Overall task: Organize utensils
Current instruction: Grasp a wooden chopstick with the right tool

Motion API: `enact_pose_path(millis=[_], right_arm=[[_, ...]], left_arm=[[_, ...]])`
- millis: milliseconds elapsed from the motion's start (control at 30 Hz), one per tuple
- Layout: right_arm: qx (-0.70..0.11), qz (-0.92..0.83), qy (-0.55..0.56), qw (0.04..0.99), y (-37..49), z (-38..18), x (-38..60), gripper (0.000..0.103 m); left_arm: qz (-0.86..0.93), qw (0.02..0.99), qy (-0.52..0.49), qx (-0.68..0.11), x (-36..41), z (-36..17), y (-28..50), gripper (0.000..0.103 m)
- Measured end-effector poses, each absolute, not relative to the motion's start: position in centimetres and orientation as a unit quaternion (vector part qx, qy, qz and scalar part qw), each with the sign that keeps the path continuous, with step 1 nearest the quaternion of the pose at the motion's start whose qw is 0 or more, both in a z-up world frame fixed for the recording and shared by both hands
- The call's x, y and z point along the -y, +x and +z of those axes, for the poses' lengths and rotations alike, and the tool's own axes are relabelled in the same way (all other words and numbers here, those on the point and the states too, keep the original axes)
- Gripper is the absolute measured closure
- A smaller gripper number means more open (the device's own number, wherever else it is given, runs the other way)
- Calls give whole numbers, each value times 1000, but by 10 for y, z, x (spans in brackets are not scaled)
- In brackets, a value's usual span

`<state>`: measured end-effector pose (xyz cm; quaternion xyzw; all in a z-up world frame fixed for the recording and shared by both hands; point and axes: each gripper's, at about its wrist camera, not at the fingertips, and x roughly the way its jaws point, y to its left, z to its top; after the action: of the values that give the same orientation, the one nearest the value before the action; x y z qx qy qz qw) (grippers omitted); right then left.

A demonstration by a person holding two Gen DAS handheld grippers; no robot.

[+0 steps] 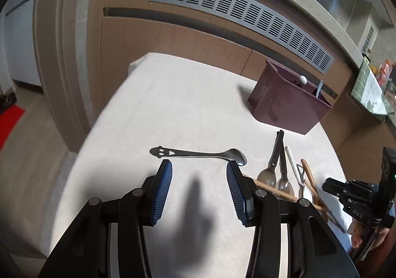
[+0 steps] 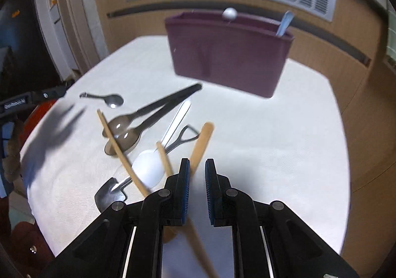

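While the smiley spoon (image 1: 198,153) lies just beyond the wide-open, empty left gripper (image 1: 199,166), the right gripper (image 2: 197,166), narrowly parted, straddles a wooden stick (image 2: 201,144).

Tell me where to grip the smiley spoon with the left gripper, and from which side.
Grip the smiley spoon at mid-handle, coming straight down from above. It lies flat and alone on the table, crosswise just beyond the open left gripper, so turn the jaws to straddle the thin handle.
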<state>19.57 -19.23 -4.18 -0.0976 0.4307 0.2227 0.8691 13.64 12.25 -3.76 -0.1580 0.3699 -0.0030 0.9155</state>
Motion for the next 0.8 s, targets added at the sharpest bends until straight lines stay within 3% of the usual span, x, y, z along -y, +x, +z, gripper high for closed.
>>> enact_pose_path(millis=[600, 667, 800], right_arm=[[-439, 274, -145, 843, 177, -53, 188, 91], [-441, 270, -116, 848, 183, -51, 193, 98], [-437, 247, -45, 864, 191, -43, 218, 99]], left_arm=[[-163, 887, -96, -421, -23, -47, 140, 56], [-163, 883, -101, -428, -21, -50, 141, 56], [-144, 883, -119, -431, -30, -53, 145, 56]])
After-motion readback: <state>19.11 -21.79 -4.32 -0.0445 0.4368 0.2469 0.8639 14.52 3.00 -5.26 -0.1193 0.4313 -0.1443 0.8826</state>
